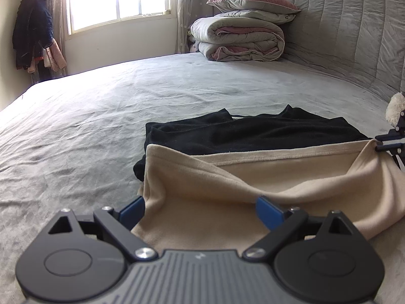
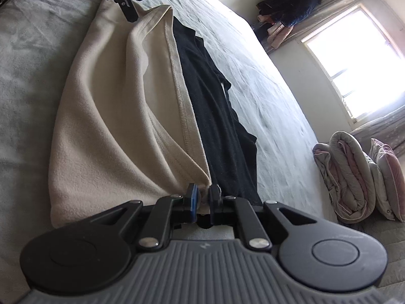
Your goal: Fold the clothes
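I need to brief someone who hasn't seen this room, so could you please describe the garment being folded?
On the wide grey bed, near its front edge, two garments lie overlapped. The one meant is the beige fleece garment, soft, with a stitched hem, lying partly over the black knit garment; it alone is light-coloured.

No text can be read anywhere here.

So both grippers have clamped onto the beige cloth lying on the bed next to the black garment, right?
Not quite. Only the right gripper is clamped on the beige cloth, as the right wrist view shows. The left gripper stands wide open around its edge, as the left wrist view shows. The cloth does lie on the bed next to the black garment.
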### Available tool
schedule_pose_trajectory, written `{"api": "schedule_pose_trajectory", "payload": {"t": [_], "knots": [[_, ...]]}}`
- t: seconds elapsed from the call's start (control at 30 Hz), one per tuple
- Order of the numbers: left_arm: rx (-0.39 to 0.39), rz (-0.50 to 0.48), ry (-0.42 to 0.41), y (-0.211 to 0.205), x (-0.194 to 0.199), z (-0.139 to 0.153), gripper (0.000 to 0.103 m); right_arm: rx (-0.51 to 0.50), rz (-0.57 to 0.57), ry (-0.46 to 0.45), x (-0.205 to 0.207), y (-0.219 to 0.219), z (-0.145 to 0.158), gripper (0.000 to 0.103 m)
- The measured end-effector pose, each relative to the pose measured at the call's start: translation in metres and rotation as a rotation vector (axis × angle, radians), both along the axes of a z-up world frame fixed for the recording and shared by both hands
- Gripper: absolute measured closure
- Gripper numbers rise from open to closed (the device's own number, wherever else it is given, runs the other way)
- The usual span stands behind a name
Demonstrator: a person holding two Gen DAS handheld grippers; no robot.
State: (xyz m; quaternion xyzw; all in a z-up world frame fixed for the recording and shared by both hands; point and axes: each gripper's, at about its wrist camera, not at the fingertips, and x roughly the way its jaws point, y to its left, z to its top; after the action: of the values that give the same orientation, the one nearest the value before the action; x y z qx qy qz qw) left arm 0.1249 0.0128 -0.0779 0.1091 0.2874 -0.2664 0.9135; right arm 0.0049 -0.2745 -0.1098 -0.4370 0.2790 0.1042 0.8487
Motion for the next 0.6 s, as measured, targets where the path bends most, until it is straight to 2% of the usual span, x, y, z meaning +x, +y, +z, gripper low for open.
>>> {"api": "schedule_pose_trajectory", "payload": {"t": [0.13,0.17,0.2,0.3,0.43,0.5,0.6], "knots": [[0.013,-0.002,0.016,-0.001,0.001,-0.003,0.008,-0.034,-0.062,-0.062,-0.001,-0.004,0.004,0.095],[0.018,-0.002,0.024,-0.001,0.001,-0.004,0.007,-0.045,-0.080,-0.078,-0.001,-0.005,0.005,0.103],[0.023,-0.002,0.032,-0.002,0.002,-0.005,0.007,-0.055,-0.098,-0.095,-0.001,-0.006,0.006,0.103],[0.055,-0.006,0.047,-0.005,0.002,-0.009,0.007,-0.034,-0.149,-0.097,0.002,-0.019,0.006,0.103],[0.063,-0.010,0.055,-0.007,0.002,-0.010,0.007,0.049,-0.173,-0.130,0.006,-0.021,0.012,0.103],[0.068,-0.009,0.063,-0.008,0.002,-0.012,0.006,0.152,-0.157,-0.139,0.006,-0.018,0.021,0.103],[0.074,-0.009,0.075,-0.009,0.001,-0.013,0.006,0.407,-0.116,-0.086,0.012,-0.013,0.036,0.100]]}}
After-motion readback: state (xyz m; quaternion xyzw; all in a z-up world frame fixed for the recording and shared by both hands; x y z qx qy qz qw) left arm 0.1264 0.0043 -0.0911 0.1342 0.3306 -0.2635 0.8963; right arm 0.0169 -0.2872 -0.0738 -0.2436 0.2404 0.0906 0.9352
